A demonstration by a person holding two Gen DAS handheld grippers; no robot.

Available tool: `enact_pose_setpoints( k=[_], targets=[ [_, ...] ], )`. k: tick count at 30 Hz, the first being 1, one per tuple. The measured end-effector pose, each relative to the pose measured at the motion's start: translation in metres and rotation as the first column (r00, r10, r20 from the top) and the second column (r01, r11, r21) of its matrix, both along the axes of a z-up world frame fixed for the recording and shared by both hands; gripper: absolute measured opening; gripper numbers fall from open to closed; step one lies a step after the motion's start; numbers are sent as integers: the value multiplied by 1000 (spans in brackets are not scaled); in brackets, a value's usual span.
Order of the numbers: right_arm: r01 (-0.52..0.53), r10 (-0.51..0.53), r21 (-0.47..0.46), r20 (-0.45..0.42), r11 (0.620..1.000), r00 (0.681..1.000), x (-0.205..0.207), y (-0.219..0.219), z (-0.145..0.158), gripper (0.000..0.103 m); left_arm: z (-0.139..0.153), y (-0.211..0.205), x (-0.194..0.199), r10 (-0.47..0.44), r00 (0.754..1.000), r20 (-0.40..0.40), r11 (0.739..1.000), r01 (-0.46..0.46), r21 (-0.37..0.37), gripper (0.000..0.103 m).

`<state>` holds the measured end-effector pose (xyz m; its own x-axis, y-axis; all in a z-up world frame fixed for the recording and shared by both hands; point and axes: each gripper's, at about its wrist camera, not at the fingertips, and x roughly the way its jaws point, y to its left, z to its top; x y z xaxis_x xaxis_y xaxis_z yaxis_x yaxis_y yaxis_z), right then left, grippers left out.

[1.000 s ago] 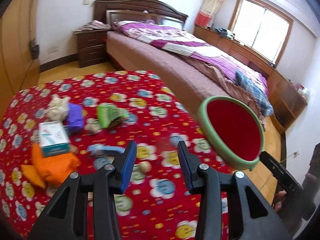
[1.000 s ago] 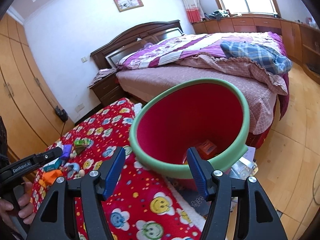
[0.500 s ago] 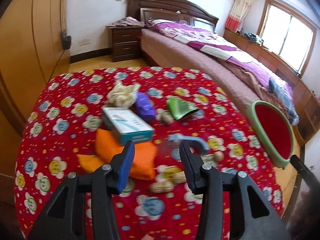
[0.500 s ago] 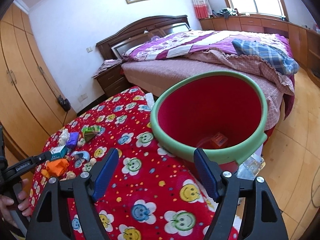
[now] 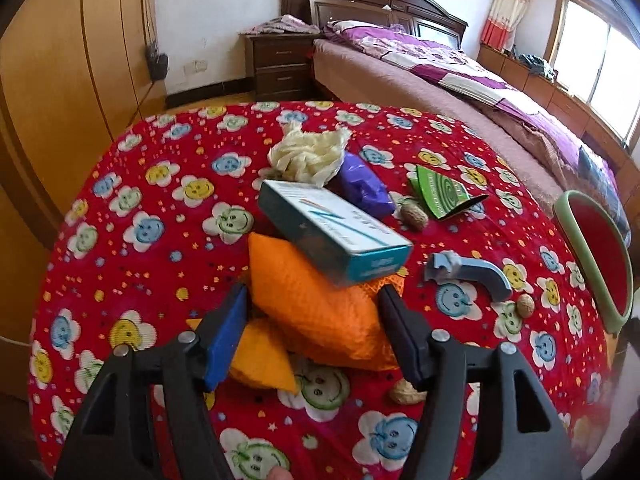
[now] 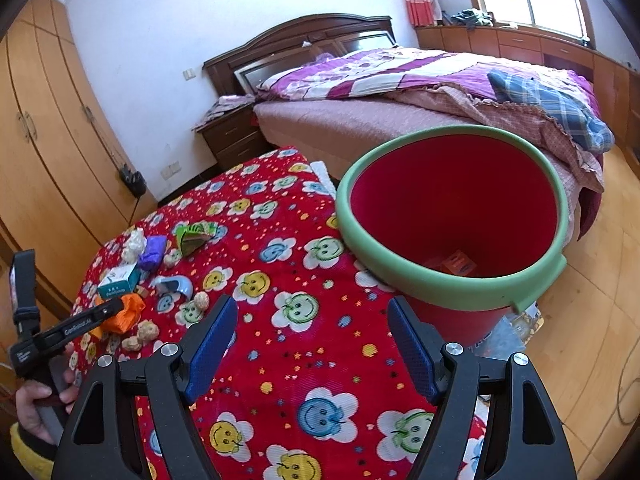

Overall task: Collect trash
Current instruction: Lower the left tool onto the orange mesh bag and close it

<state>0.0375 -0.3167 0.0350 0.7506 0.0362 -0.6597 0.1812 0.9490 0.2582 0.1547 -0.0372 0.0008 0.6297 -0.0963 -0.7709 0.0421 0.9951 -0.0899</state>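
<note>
Trash lies on the red flowered tablecloth point(image 5: 160, 280): an orange net bag point(image 5: 316, 308), a teal box point(image 5: 332, 236) on top of it, a purple wrapper point(image 5: 366, 190), a crumpled cream bag point(image 5: 308, 154), a green packet point(image 5: 440, 192), a blue plastic piece point(image 5: 468, 274) and peanut shells point(image 5: 414, 216). My left gripper point(image 5: 314, 328) is open, its fingers on either side of the orange bag. My right gripper point(image 6: 310, 332) is open and empty over the cloth, next to the red bin with a green rim point(image 6: 452, 216), which holds an orange item point(image 6: 458, 262).
The bin also shows at the right edge of the left wrist view point(image 5: 596, 256). A bed point(image 6: 400, 92) stands behind the table, a nightstand point(image 5: 280, 64) by it, wardrobes point(image 6: 44, 140) on the left. Wooden floor point(image 6: 592, 312) lies to the right of the bin.
My left gripper swung left from the bin and came down close over the orange bag, which now sits between its fingers. My right gripper drew back from the bin a little.
</note>
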Motion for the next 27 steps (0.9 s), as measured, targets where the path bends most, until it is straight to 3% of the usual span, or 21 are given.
enact_pose_setpoints(
  k=[7, 16, 27],
  targets=[
    [-31, 31, 1, -20, 1000, 999, 8, 12, -4, 78, -9, 10, 4, 22, 1000, -9, 999, -22, -25, 65],
    [-116, 117, 13, -39, 993, 992, 23, 35, -6, 78, 7, 20, -14, -13, 999, 39, 994, 17, -104, 21],
    [-256, 256, 15, -58, 967, 965, 66, 79, -6, 78, 35, 43, -35, 46, 991, 122, 993, -32, -116, 17]
  ],
)
